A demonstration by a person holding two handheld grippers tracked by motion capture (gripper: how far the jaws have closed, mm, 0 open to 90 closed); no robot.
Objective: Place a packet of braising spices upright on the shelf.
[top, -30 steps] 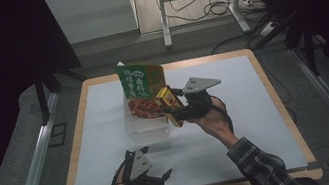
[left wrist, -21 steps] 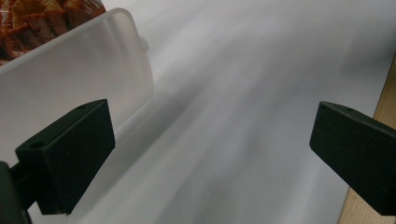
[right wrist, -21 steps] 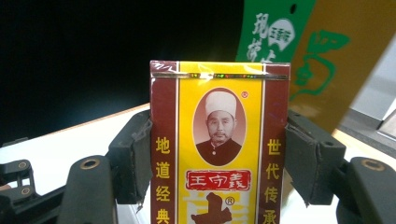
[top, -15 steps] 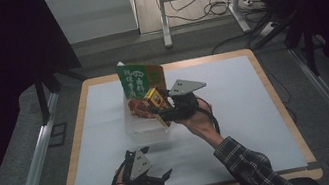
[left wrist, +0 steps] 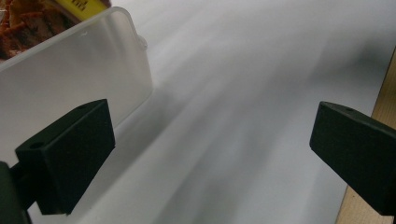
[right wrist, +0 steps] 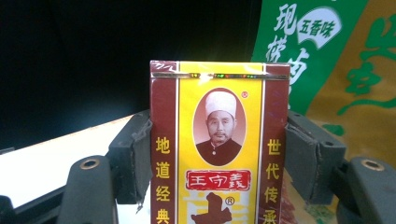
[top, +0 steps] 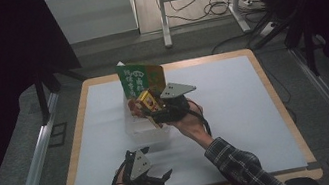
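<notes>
The right gripper (top: 151,112) holds a small yellow box (right wrist: 218,140) clamped between both pads, poised over the clear tub (top: 146,130) mid-table, apparently for packing beside the green bag (top: 141,79), while the left gripper (top: 159,180) waits near, wide open, holding nothing.

Seasoning box (right wrist: 218,149) between the jaws: yellow face, maroon side bands, red label. Bag (right wrist: 327,60) behind: green and orange. Container (left wrist: 70,88): translucent white.
</notes>
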